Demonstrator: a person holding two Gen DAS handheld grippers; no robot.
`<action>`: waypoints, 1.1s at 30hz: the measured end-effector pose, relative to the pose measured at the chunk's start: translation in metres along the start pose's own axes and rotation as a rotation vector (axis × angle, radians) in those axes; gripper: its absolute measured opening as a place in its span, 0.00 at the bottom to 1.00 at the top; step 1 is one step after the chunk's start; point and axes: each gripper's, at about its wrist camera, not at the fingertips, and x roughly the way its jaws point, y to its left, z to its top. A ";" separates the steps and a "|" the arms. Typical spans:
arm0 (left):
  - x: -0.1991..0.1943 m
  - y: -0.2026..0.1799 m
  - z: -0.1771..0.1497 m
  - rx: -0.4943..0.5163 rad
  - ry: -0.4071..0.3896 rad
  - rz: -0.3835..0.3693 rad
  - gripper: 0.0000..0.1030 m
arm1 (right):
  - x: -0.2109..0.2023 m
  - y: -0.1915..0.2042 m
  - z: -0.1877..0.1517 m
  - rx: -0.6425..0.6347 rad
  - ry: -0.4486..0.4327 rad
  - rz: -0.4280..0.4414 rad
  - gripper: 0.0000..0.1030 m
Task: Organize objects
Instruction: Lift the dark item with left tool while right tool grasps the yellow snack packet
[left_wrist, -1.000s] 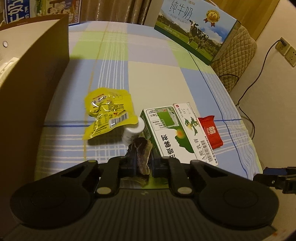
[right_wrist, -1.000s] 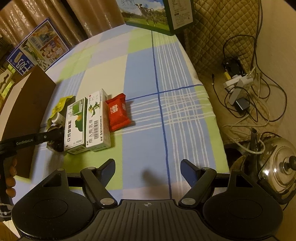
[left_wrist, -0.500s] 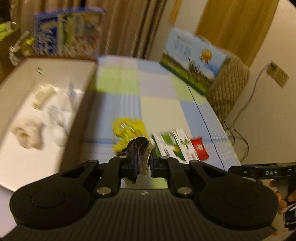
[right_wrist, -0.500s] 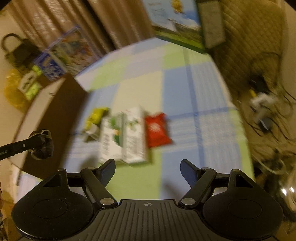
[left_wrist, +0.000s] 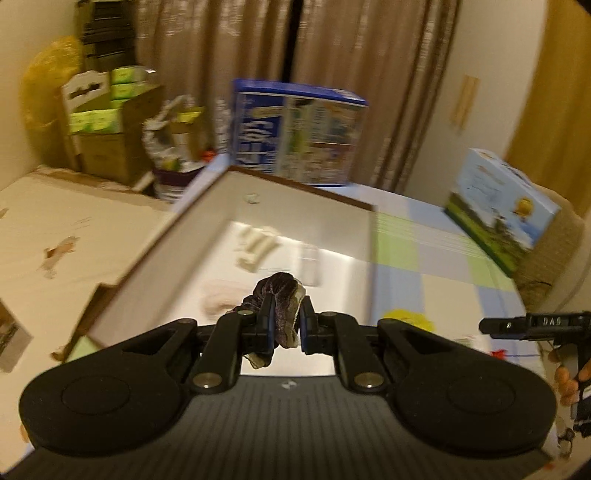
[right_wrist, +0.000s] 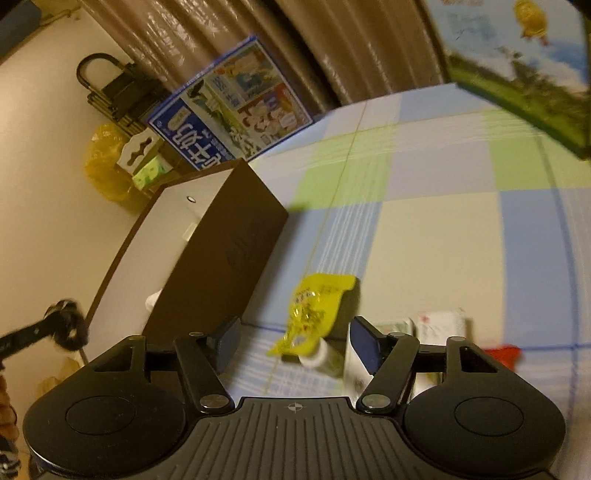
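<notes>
Your left tongs (left_wrist: 283, 325) gripped one dark crumpled pouch (left_wrist: 282, 295) above the open brown box (right_wrist: 236, 236), whose pale contents were too blurred to count. Your right tongs (right_wrist: 293, 345), jaws just narrowing but apart and empty, hovered over one yellow packet (right_wrist: 314, 310) and one white bottle (right_wrist: 316, 356) on the tabletop (right_wrist: 424, 236); two cartons and one red packet (right_wrist: 502, 352) were cut off behind them.

A lived-in room of a home: heavy brown curtains (left_wrist: 332, 85) hang behind a tabletop (right_wrist: 436, 229) spread with a checked cloth, printed milk cartons (left_wrist: 295, 133) stand along its far edge, and stacked cardboard boxes (left_wrist: 107, 144) crowd the corner.
</notes>
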 end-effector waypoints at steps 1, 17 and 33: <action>-0.001 0.008 0.000 -0.007 0.000 0.015 0.09 | 0.008 -0.001 0.004 0.005 0.010 -0.003 0.61; 0.007 0.053 0.002 -0.043 0.020 0.038 0.09 | 0.092 -0.021 0.023 0.067 0.205 -0.037 0.61; 0.020 0.062 0.003 -0.044 0.042 0.008 0.09 | 0.079 -0.003 0.015 0.044 0.105 -0.048 0.00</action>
